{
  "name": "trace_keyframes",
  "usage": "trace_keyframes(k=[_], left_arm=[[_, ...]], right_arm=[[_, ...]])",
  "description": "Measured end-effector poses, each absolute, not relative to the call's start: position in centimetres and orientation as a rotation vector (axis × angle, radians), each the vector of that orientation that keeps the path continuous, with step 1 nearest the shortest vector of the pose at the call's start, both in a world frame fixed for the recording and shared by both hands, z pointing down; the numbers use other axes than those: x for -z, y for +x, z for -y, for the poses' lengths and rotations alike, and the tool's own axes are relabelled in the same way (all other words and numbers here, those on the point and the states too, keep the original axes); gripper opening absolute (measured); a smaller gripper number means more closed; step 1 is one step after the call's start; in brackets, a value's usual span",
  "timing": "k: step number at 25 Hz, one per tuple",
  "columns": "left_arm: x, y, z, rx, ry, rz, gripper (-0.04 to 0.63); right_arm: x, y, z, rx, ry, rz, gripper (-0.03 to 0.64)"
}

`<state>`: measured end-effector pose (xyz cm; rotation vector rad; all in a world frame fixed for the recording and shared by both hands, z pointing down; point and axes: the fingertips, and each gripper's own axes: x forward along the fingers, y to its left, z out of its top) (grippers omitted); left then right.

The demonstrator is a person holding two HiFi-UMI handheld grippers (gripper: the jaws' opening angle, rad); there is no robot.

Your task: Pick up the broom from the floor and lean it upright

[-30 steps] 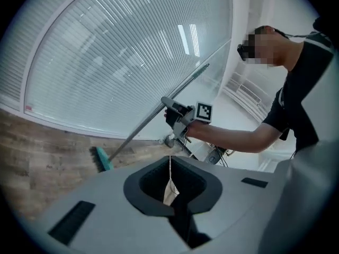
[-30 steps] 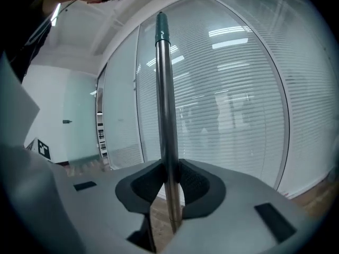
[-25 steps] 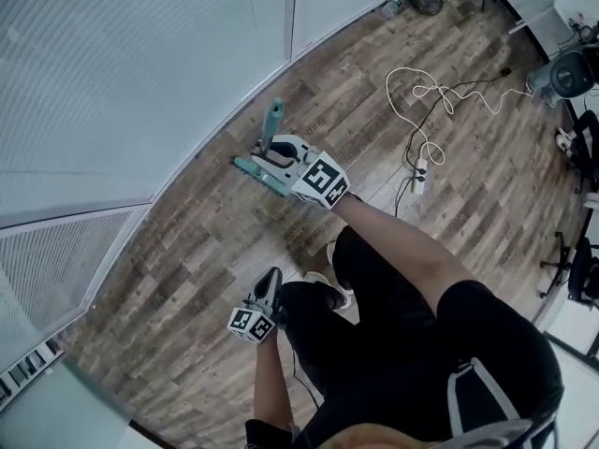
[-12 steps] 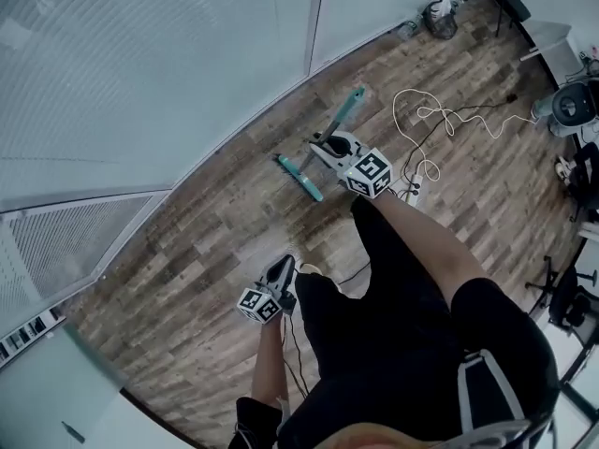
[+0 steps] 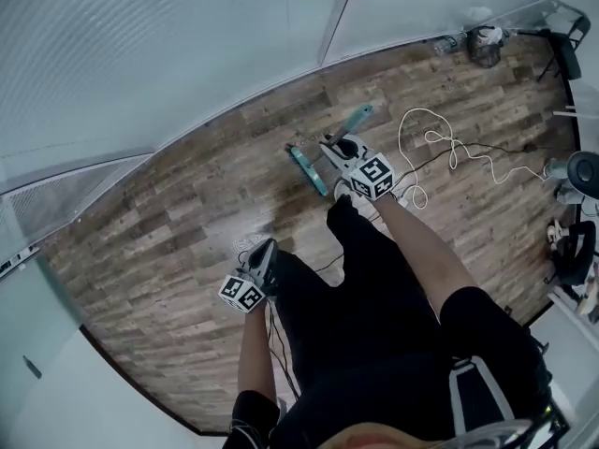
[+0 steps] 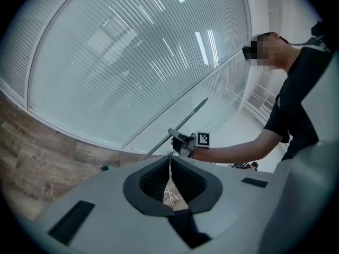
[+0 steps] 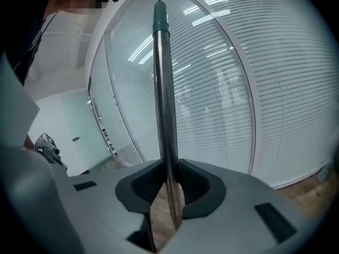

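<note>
- Moved right along the floor's (image 5: 140,251) wall edge: both grippers and the broom (image 5: 307,168)
- left gripper (image 5: 265,253) closed tight, empty, by the leg
- right gripper (image 5: 334,148) clamped on the broom's shaft, head low, long axis tilting toward the glass wall (image 5: 187,54)

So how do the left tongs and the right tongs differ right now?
The right tongs are clamped on the broom by its metal handle, while the left tongs are shut on nothing. In the head view, the right tongs reach out ahead toward the glass wall, while the left tongs sit back beside the person's leg. Both carry a marker cube.
</note>
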<state>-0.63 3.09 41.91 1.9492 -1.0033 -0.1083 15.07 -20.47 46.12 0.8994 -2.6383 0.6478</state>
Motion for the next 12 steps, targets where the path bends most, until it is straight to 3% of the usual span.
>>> trace_keyframes(k=[12], left_arm=[[-49.9,9.3,12.1,0.137,2.097,0.813,0.025]], right_arm=[[-61.5,16.5,35.7,-0.589,0.798,2.553,0.091]])
